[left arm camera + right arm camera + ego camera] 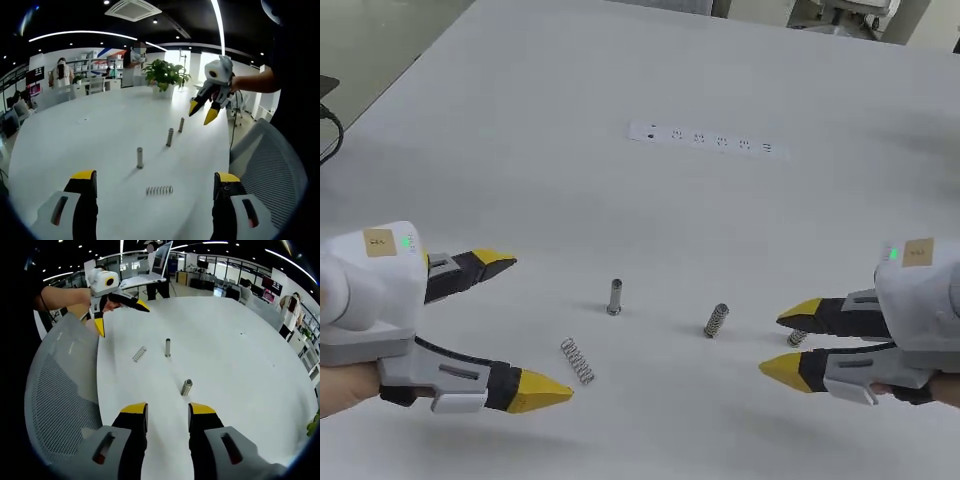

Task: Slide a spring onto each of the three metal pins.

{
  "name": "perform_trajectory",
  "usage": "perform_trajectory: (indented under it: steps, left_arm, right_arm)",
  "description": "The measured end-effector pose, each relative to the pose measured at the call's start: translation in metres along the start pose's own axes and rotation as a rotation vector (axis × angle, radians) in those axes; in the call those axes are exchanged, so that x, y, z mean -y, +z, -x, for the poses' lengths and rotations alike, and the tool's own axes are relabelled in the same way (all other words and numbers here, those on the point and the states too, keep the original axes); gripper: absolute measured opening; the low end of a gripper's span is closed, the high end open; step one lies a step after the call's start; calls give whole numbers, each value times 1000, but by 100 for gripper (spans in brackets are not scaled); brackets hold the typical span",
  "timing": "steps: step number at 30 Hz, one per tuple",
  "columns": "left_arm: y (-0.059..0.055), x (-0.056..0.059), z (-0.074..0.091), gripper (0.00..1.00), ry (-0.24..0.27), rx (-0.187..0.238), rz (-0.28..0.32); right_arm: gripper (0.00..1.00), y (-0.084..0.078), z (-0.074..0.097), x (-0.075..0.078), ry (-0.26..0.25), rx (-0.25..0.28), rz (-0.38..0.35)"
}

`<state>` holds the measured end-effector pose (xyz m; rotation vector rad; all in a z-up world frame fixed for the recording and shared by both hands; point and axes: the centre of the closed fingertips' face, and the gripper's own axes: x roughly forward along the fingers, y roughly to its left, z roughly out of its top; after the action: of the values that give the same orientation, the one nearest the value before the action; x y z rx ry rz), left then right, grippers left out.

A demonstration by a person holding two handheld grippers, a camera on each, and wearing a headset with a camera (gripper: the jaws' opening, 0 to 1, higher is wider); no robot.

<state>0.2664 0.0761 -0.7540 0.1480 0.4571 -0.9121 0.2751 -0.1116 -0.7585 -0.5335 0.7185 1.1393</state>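
A bare metal pin point(615, 297) point(140, 157) point(167, 347) stands upright on the white table point(620, 200). A loose spring point(578, 360) point(159, 190) point(139, 353) lies flat near it. A second pin with a spring on it point(717, 320) point(170, 137) point(186, 387) stands to the right. A third sprung pin point(797, 338) point(181, 124) is partly hidden behind my right gripper point(780, 343) point(168, 408), which is open and holds nothing. My left gripper point(532, 328) point(156, 176) is wide open, its jaws on either side of the loose spring but short of it.
A recessed socket strip point(700, 138) sits in the table further back. A grey mesh chair point(270, 165) point(60, 390) stands at the near table edge. A dark cable point(330, 130) lies at the far left. A potted plant point(165, 75) stands at the table's end.
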Motion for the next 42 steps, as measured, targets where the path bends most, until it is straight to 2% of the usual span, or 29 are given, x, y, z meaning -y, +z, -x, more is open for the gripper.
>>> perform_trajectory:
  steps: [13, 23, 34, 42]
  left_arm:
    - [-3, 0, 4, 93, 5, -6, 1]
    - [-7, -1, 7, 93, 11, -13, 2]
    - [-8, -2, 11, 93, 17, -16, 1]
    - [-12, -2, 11, 93, 19, -23, 4]
  right_arm:
    - [29, 24, -18, -13, 56, -8, 62]
    - [29, 45, -41, -31, 113, -18, 136]
    - [27, 52, -69, -40, 156, -41, 137]
    - [26, 60, -95, -58, 203, -72, 153]
